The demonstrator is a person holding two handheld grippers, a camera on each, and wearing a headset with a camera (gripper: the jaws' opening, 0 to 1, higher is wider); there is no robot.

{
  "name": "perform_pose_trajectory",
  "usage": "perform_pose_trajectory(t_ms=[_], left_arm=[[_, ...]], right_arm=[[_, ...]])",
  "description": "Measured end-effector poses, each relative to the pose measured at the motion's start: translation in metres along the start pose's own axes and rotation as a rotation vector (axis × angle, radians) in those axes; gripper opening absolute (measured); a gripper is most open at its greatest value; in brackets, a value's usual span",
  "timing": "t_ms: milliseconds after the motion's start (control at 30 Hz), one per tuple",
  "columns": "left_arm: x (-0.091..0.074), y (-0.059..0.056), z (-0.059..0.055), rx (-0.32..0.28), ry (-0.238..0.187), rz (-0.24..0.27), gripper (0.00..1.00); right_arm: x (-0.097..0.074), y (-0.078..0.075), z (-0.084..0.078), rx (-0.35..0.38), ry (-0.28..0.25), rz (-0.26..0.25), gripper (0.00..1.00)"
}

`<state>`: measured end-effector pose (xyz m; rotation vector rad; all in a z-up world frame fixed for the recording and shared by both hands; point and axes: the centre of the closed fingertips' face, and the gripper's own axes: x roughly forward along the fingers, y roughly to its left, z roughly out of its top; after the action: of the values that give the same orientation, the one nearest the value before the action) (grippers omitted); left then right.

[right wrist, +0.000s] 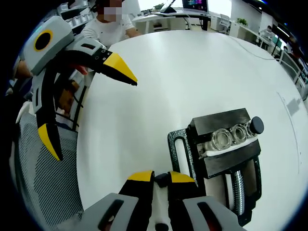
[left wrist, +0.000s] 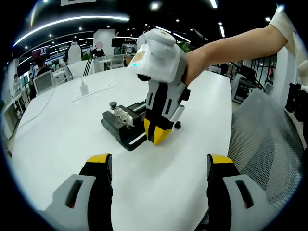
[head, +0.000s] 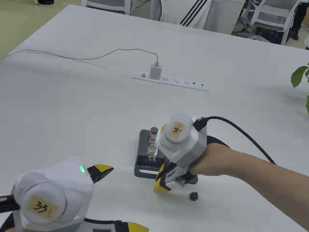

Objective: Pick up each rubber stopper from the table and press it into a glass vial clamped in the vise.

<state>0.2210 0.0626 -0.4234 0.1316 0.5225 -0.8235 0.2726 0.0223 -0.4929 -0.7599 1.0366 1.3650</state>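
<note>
In the head view, the right gripper (head: pixel 161 186) is pointing down at the white table (head: pixel 72 96), its tips just beside the near side of the black vise (head: pixel 142 166), which is sitting toward the table's near edge. Glass vials (head: pixel 153 145) are standing clamped in it. A loose stopper (head: pixel 193 196) is lying on the table just right of those tips. The left gripper (head: pixel 118 198) is hanging over the near-left edge with its jaws spread wide. A power strip (head: pixel 171 81) is lying toward the far edge.

In the left gripper view, the left gripper (left wrist: pixel 159 161) is holding its jaws wide apart with nothing between them. Ahead, the right gripper (left wrist: pixel 158 134) is showing its yellow tips drawn together in front of the vise (left wrist: pixel 120 132); one capped vial (left wrist: pixel 113 106) is standing at the vise's far end, and the loose stopper (left wrist: pixel 177 125) is lying just behind the tips.

In the right gripper view, the right gripper (right wrist: pixel 161 178) is pinching a small dark piece, seemingly a held stopper (right wrist: pixel 161 176), between nearly closed jaws. Two open vials (right wrist: pixel 221 139) and the capped vial (right wrist: pixel 255 125) are sitting in the vise (right wrist: pixel 219 122).
</note>
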Motion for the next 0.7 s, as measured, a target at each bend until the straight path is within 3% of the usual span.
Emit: perform_pose_trajectory(t_ms=[133, 300, 567, 700], left_arm=[[-0.001, 0.001, 0.000, -0.001, 0.000, 0.004, 0.79], [0.000, 0.001, 0.003, 0.002, -0.006, 0.004, 0.78], [0.008, 0.000, 0.020, 0.011, -0.040, -0.007, 0.74], [0.013, -0.001, 0.035, 0.013, -0.075, -0.015, 0.71]], right_arm=[[-0.004, -0.002, -0.002, 0.029, -0.024, -0.005, 0.07], [-0.022, -0.004, 0.002, 0.088, -0.127, -0.019, 0.06], [-0.066, -0.003, 0.012, 0.119, -0.279, -0.081, 0.05], [-0.090, -0.001, 0.022, 0.156, -0.395, -0.101, 0.04]])
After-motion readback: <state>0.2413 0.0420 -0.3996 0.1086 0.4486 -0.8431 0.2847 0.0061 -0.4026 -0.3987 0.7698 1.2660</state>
